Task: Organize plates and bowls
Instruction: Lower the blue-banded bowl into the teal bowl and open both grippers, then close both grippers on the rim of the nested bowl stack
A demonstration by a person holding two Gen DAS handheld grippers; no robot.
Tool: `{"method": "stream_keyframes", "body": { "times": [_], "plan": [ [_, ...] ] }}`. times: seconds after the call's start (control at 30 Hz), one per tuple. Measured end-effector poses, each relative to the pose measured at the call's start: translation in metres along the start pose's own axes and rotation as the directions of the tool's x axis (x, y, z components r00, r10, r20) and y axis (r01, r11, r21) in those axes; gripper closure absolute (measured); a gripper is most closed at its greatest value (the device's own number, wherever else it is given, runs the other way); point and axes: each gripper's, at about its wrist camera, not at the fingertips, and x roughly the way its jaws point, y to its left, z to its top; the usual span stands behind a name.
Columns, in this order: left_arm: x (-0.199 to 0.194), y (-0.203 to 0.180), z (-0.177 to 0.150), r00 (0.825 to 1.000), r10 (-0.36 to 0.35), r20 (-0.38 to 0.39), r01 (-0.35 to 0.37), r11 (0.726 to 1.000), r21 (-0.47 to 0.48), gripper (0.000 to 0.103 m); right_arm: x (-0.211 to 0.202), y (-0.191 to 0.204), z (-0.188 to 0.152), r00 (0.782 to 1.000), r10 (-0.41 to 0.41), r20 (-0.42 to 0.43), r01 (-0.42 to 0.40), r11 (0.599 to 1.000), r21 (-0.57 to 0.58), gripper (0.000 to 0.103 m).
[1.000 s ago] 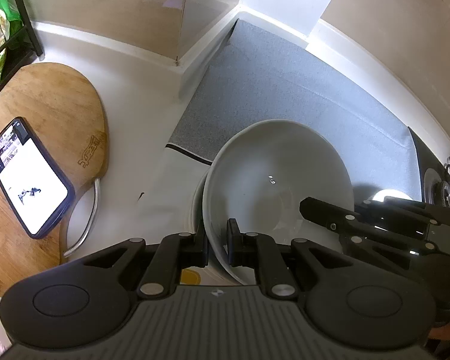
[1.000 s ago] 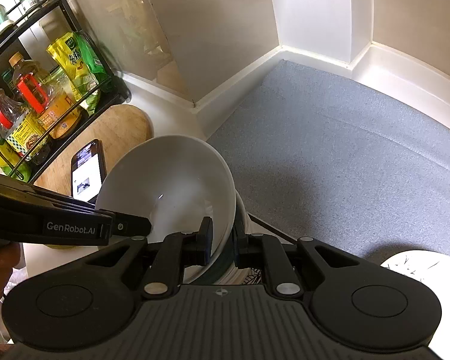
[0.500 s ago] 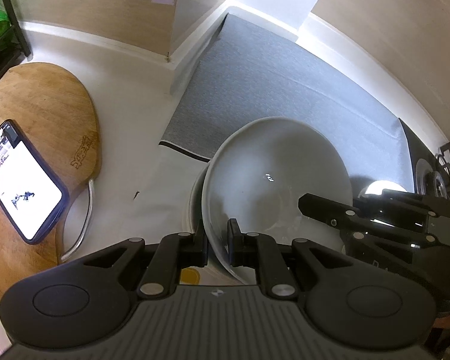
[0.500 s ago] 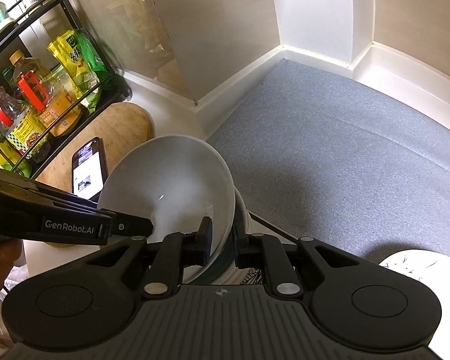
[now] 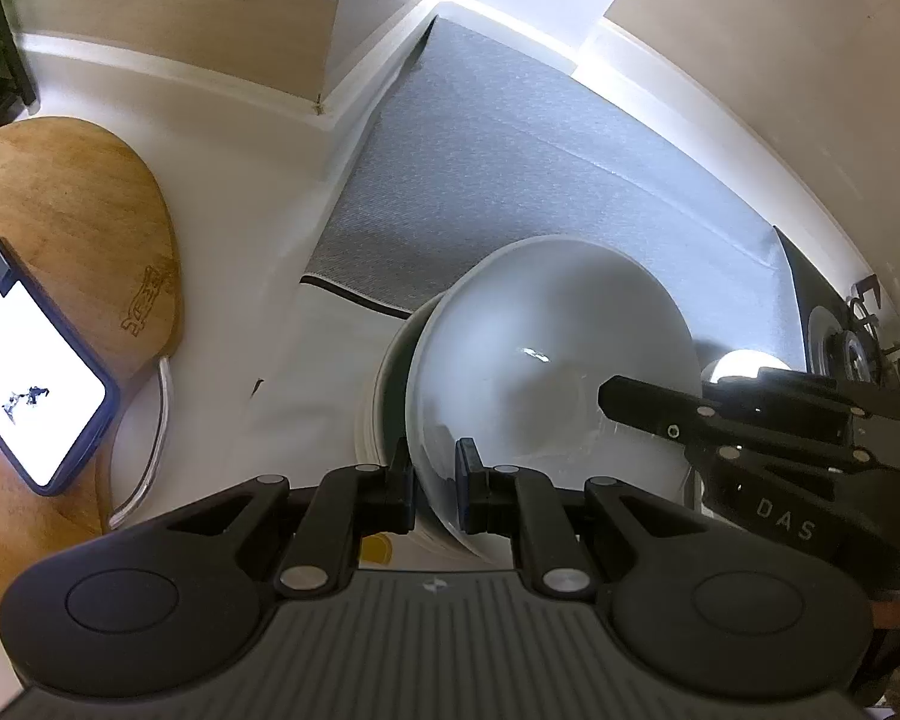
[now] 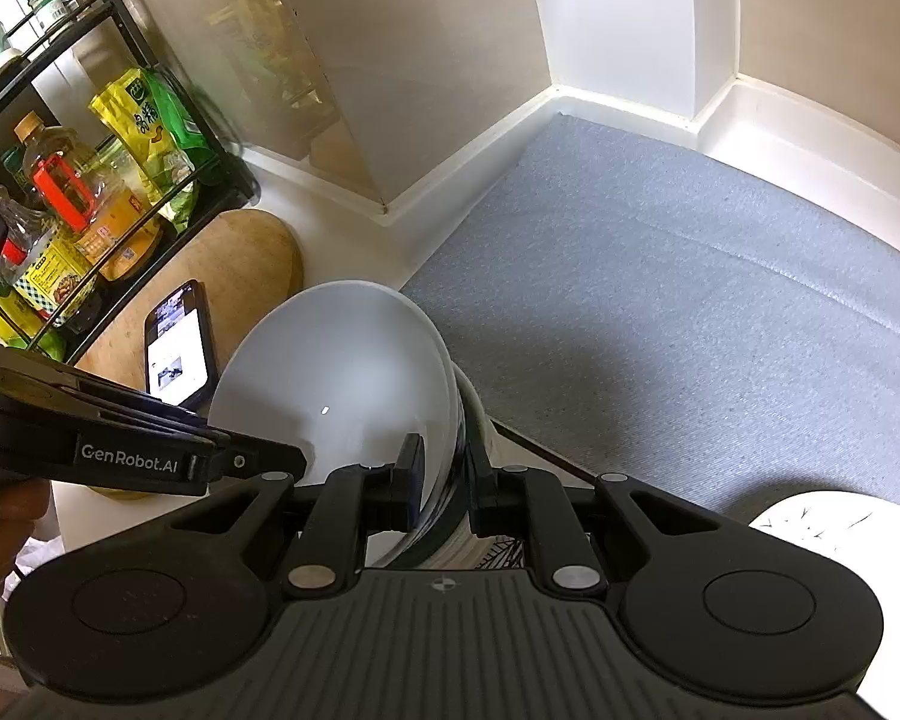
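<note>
One white bowl (image 5: pixel 546 360) is sitting tilted in a second, darker-rimmed bowl (image 5: pixel 384 396), which is resting on the white counter (image 5: pixel 258 228) at the edge of one grey mat (image 5: pixel 510 168). Both grippers are pinching the white bowl's rim: the left gripper (image 5: pixel 435 483) is reaching in from the near side, jaws nearly closed on it, and the right gripper (image 6: pixel 444 480) is clamping the opposite edge likewise (apparently taking in the darker rim too). One phone (image 5: pixel 24 360) is lying on one wooden board (image 5: pixel 78 210).

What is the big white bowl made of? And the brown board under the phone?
The white bowl looks like glazed ceramic: smooth and glossy, with a small bright glint inside. The cutting board looks like wood with a matte finish: brown grain streaks and a mark burned into it.
</note>
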Motion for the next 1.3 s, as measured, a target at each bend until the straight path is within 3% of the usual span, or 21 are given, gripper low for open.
{"method": "stream_keyframes", "body": {
  "times": [0.37,0.5,0.57,0.6,0.63,0.67,0.73,0.93,1.1,1.3],
  "plan": [
    [-0.006,-0.003,0.001,0.999,0.023,0.029,-0.023,1.000,0.008,0.089,0.002,-0.004,-0.001,1.000,-0.013,-0.009,0.013,1.000,-0.013,0.088],
    [-0.006,-0.004,0.003,0.999,0.018,0.028,-0.018,1.000,0.001,0.082,0.005,-0.005,-0.001,0.999,-0.034,-0.010,0.033,0.999,-0.012,0.087],
    [-0.007,-0.004,0.004,1.000,0.001,0.027,-0.001,1.000,0.003,0.071,0.007,-0.006,-0.001,0.999,-0.047,-0.021,0.047,0.999,-0.006,0.077],
    [-0.008,-0.004,0.004,0.999,-0.010,0.031,0.010,1.000,0.006,0.067,0.008,-0.007,-0.002,0.999,-0.043,-0.028,0.043,0.999,0.006,0.064],
    [-0.010,-0.005,0.004,0.999,-0.023,0.041,0.023,1.000,0.013,0.055,0.008,-0.009,-0.002,0.999,-0.039,-0.034,0.040,0.999,0.018,0.055],
    [-0.014,-0.007,0.004,0.998,-0.038,0.055,0.037,0.999,0.027,0.036,0.008,-0.009,-0.003,0.999,-0.035,-0.038,0.037,0.999,0.028,0.053],
    [-0.023,-0.012,0.002,0.993,-0.057,0.106,0.050,0.997,0.064,0.020,0.008,-0.011,-0.004,0.999,-0.021,-0.041,0.022,0.999,0.039,0.052],
    [-0.031,-0.012,0.003,0.986,-0.077,0.149,0.065,0.994,0.084,0.017,0.010,-0.018,-0.005,0.999,-0.013,-0.051,0.017,0.996,0.084,0.047],
    [-0.014,0.009,0.006,0.992,-0.064,0.113,0.066,0.998,-0.021,0.017,0.011,-0.027,-0.009,0.997,0.007,-0.073,0.003,0.991,0.137,0.044],
    [0.010,0.027,0.005,0.992,-0.111,0.061,0.119,0.982,-0.145,0.017,0.020,-0.036,-0.014,0.994,0.032,-0.107,-0.008,0.977,0.214,0.040]
  ]
}}
